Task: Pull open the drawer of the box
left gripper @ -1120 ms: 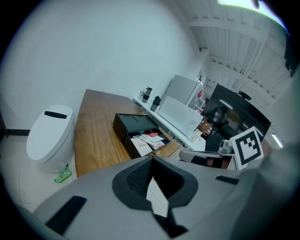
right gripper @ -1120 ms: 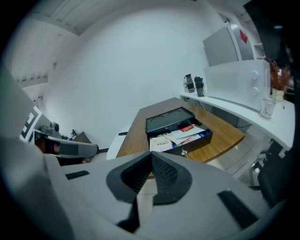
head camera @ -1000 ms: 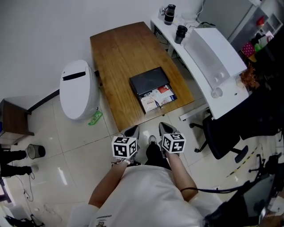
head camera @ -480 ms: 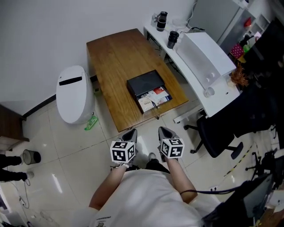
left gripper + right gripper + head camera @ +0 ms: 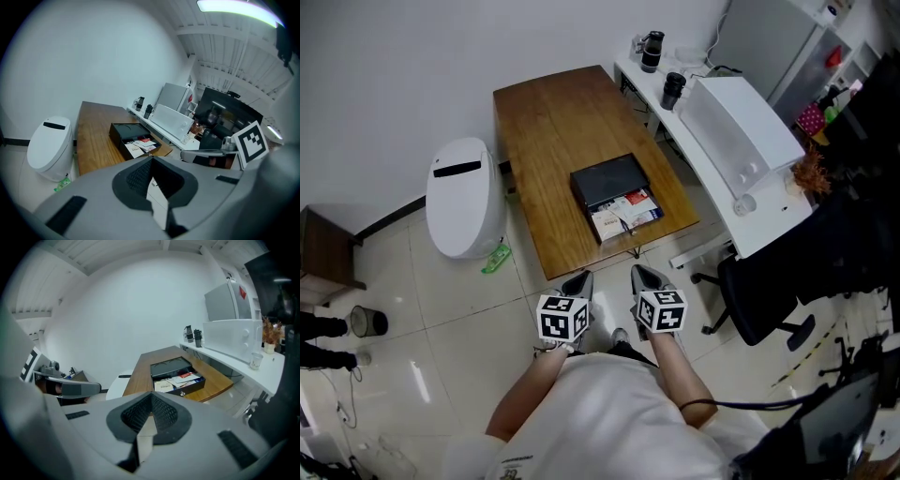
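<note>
**Standing back from the table, both grippers shut, drawer out**

The person stands on the pale tiled floor at the near end of a wooden table, with both grippers held close in front of the chest and pointing toward it. The left gripper and the right gripper sit side by side, near each other but not touching, each with its marker cube facing up. Each gripper's own view shows its dark ribbed pads pressed together at the tip, with nothing between them. Neither gripper touches the table or anything on it.

The black box lies flat on the right half of the table, toward its near end and well apart from both grippers. Its drawer is drawn out on the side facing the person and reaches close to the table's near right corner. Papers and cards lie loose in it, white with some red and blue print.

A white rounded bin stands on the floor just beside the table's left edge, and a small green packet lies on the tiles at its foot. To the right of the table runs a white desk carrying a long white cover and two dark cups. A black office chair stands at that desk's near end.
</note>
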